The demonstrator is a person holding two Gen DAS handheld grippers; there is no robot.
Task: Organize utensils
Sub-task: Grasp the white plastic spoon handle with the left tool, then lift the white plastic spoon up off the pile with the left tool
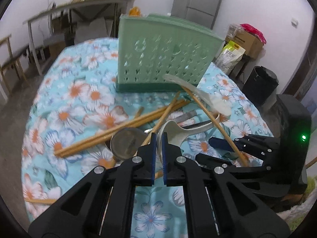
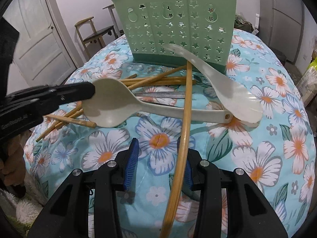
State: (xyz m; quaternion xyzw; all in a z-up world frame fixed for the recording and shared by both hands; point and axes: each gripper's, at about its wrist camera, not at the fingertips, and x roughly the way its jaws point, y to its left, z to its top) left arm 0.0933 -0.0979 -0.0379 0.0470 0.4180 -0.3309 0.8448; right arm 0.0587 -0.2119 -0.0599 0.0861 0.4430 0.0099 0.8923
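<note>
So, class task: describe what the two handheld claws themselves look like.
Both the left claw and right claw are matte black plastic linkages with silver round pivot bolts and ribbed blue finger pads. One body shows a small green light; another bears faint, unreadable lettering.

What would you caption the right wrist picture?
Left tool grips a beige spoon; right tool straddles a chopstick before the green holder.

A green perforated utensil holder stands upright behind scattered wooden chopsticks; a beige ladle lies crosswise beneath one chopstick, a translucent rice paddle leaning on the holder.
</note>
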